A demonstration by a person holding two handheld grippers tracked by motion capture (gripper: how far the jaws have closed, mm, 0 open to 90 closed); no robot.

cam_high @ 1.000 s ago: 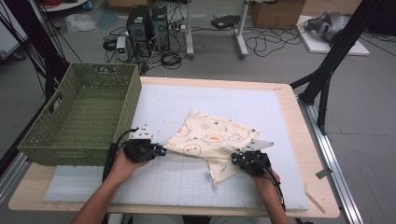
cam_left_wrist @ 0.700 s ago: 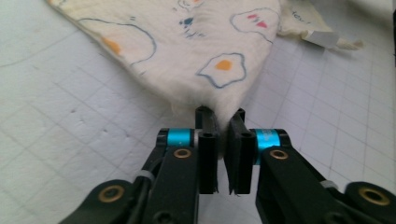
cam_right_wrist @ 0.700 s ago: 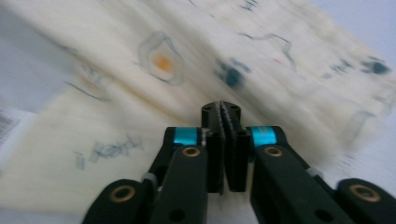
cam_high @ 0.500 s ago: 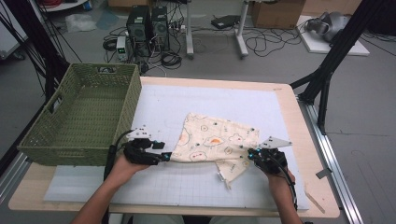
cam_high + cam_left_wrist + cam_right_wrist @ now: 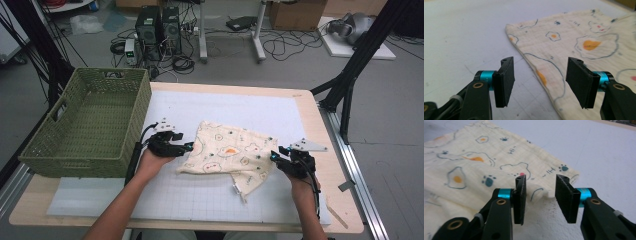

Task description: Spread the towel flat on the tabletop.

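Observation:
A cream cloth [image 5: 230,152] printed with fried eggs and paw marks lies spread on the white mat, with one corner folded under at the front. My left gripper [image 5: 187,146] sits at its left edge. Its jaws have just been opening and stand open [image 5: 540,82], the cloth's hem [image 5: 574,37] running loose on the mat between them. At the cloth's right corner is my right gripper [image 5: 274,156]. Its jaws have just been opening too and stand open [image 5: 540,195]; a small fold of cloth [image 5: 474,170] lies between the pads, untouched.
A green woven basket [image 5: 85,125] stands on the table's left side, close to my left hand. The white mat [image 5: 240,107] covers most of the wooden table [image 5: 340,200]. A black stand [image 5: 345,95] rises off the right edge. Computers and cables lie on the floor behind.
Both grippers have let go of the cloth and opened. The right hand drew the cloth's corner to the right; the left hand shifted forward and right. The cloth now lies flatter.

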